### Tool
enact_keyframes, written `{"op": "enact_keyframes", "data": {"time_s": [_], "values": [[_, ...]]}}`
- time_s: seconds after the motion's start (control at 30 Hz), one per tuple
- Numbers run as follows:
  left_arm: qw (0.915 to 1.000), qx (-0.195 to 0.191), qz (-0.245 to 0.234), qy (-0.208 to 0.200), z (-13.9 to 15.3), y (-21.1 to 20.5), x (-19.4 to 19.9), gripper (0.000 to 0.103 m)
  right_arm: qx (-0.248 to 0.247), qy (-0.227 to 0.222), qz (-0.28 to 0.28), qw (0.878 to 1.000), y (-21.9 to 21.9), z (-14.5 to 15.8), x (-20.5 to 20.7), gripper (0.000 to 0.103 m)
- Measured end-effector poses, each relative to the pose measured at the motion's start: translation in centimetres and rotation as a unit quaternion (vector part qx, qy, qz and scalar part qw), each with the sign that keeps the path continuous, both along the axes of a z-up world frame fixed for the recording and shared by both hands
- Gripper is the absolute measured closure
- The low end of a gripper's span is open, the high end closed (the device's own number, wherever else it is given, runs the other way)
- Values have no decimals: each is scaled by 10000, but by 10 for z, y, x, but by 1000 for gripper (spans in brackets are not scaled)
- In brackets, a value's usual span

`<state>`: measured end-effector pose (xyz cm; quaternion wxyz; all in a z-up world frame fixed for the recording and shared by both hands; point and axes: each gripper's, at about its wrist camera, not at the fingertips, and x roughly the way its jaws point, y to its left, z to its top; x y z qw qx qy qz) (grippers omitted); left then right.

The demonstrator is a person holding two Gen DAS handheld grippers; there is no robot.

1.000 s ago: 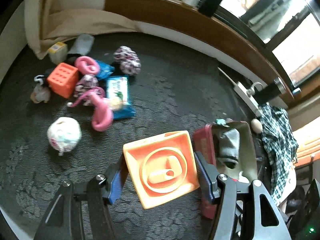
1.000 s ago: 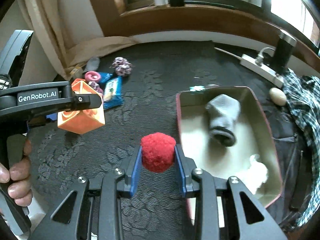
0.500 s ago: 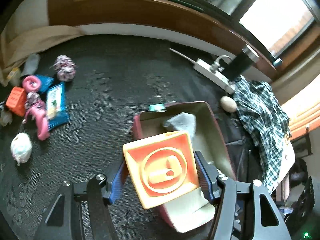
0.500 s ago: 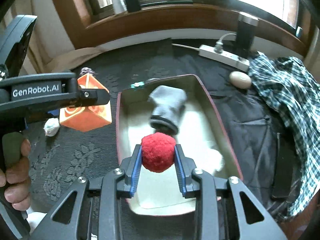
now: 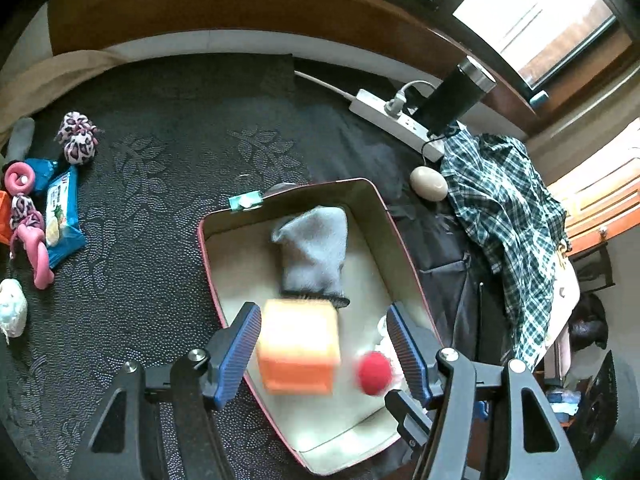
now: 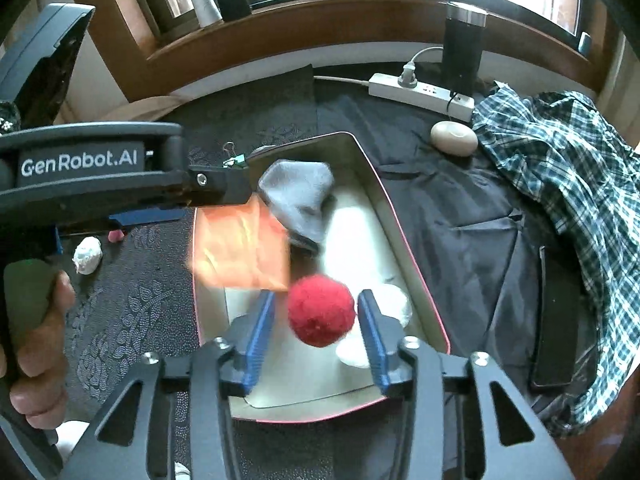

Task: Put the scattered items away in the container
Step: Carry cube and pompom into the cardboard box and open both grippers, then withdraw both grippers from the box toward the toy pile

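Two drops at once: left gripper (image 5: 324,346) & right gripper (image 6: 316,330) both opening over the container (image 5: 404,240), letting orange cube (image 5: 298,346) & red pompom (image 6: 321,310) fall inside beside the grey sock (image 5: 314,254)

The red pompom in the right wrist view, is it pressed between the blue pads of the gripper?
No. The red pompom sits in the gap of the opening right gripper, with clear space to each blue pad, above the container.

A fuzzy red pompom (image 6: 321,310), a soft grey knit sock (image 5: 314,250) and a smooth, matt-lined tray (image 5: 404,248) on embossed dark cloth (image 5: 160,184).
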<state>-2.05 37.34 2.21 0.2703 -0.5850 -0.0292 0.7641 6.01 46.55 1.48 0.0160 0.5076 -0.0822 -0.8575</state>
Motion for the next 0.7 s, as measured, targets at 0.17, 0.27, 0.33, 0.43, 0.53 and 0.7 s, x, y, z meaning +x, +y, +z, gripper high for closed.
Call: {"op": "enact_keyframes", "data": {"time_s": [0.17, 0.27, 0.33, 0.43, 0.53, 0.7], "values": [[9999, -40, 101, -41, -3, -8, -6, 36, -3, -9, 57, 10000, -5, -1, -5, 53], [9998, -62, 161, -58, -5, -14, -9, 36, -1, -12, 72, 10000, -7, -1, -8, 53], [9997, -77, 206, -66, -5, -18, -12, 36, 8, -14, 83, 10000, -10, -1, -11, 53], [9995, -98, 299, -93, -7, -26, -16, 36, 16, -23, 117, 9999, -16, -1, -13, 53], [9992, -103, 375, -117, -9, -34, -20, 36, 23, -33, 157, 9999, -22, -1, -17, 53], [9985, -139, 517, -151, -11, -52, -27, 36, 30, -50, 250, 9997, -37, -1, -23, 53]]}}
